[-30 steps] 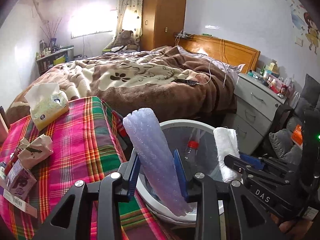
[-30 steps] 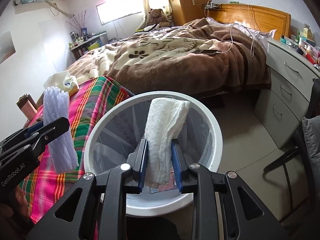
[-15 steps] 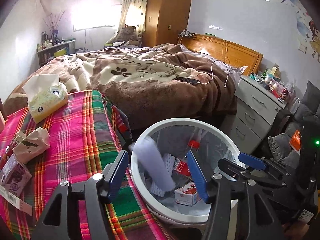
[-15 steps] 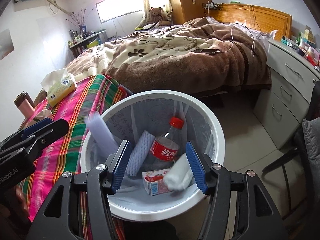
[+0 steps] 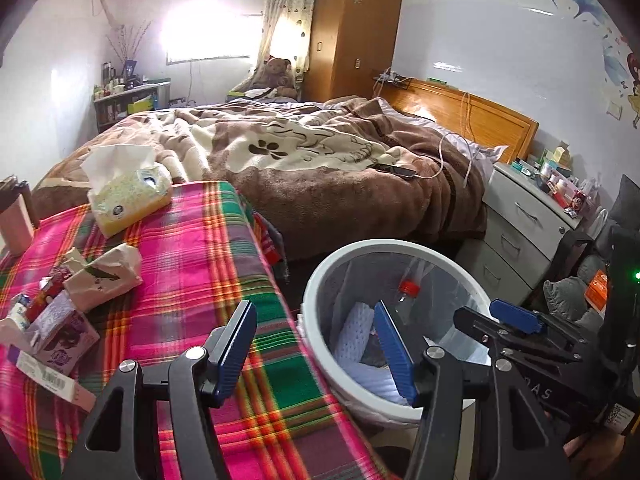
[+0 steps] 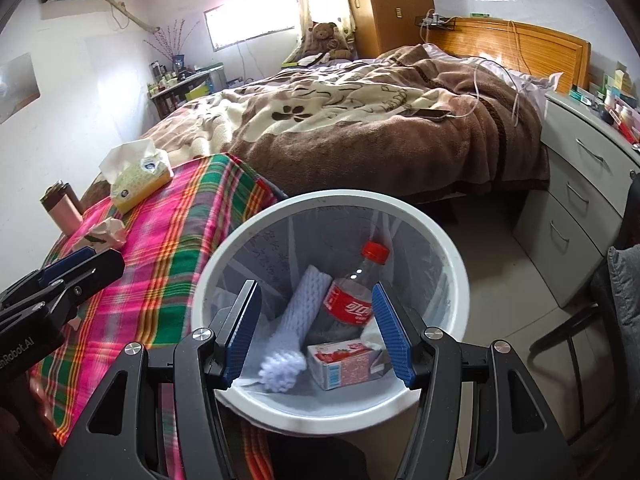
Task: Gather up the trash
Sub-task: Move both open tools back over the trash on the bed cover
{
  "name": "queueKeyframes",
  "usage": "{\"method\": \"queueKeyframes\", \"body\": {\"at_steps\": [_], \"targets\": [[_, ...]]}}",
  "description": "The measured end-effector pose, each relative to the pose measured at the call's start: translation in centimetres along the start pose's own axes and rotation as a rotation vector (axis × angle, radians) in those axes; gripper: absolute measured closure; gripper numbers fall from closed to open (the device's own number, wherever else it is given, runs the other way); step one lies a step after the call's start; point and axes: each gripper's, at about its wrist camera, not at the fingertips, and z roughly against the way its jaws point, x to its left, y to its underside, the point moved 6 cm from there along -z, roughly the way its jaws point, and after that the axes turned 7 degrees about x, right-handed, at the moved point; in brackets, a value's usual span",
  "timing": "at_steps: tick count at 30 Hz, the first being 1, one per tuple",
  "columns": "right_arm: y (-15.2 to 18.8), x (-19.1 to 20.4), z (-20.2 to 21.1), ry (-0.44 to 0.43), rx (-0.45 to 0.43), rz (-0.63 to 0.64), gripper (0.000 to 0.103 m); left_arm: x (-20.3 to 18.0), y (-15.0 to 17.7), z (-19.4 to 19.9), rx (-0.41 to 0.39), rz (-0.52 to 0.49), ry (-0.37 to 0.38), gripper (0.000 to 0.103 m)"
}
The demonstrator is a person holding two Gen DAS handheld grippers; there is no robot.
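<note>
Glossy white plastic bin [image 6: 452, 248] holds a clear plastic bottle [image 6: 352, 300], foam netting [image 6: 296, 320] and a paper carton [image 6: 344, 364].

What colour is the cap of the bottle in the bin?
Red; the cap shows best in the right wrist view.

1. Bright daylight comes in through the window [image 5: 208, 36] at the back of the room, so bright there that it turns to white glare.
2. The white wall [image 5: 480, 32] has a soft shine.
3. Both pictures bend round at the edges, with dark corners.
4. The checked cloth [image 5: 256, 364] looks a bit smeared up close.
</note>
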Motion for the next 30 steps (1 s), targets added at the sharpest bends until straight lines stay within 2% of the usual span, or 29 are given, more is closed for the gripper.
{"method": "queueKeyframes", "body": {"at_steps": [9,18,24,30], "targets": [[0.4,4.2,-0.5,-0.064,0.005,0.073,0.044,5.9,1.3,3.1,-0.039,0.096,-0.070,0.042],[0.9,8.5,-1.3,-0.123,0.021,0.146,0.044,12.3,2.7,6.2,-0.083,0.185,-0.177,0.042],[1.1,11.6,-2.1,-0.171,0.034,0.187,0.039,17.0,4.1,7.4,-0.084,0.261,-0.242,0.040],[1.2,14.6,-2.8,-0.211,0.054,0.227,0.038,21.4,5.3,8.3,-0.080,0.328,-0.286,0.039]]}}
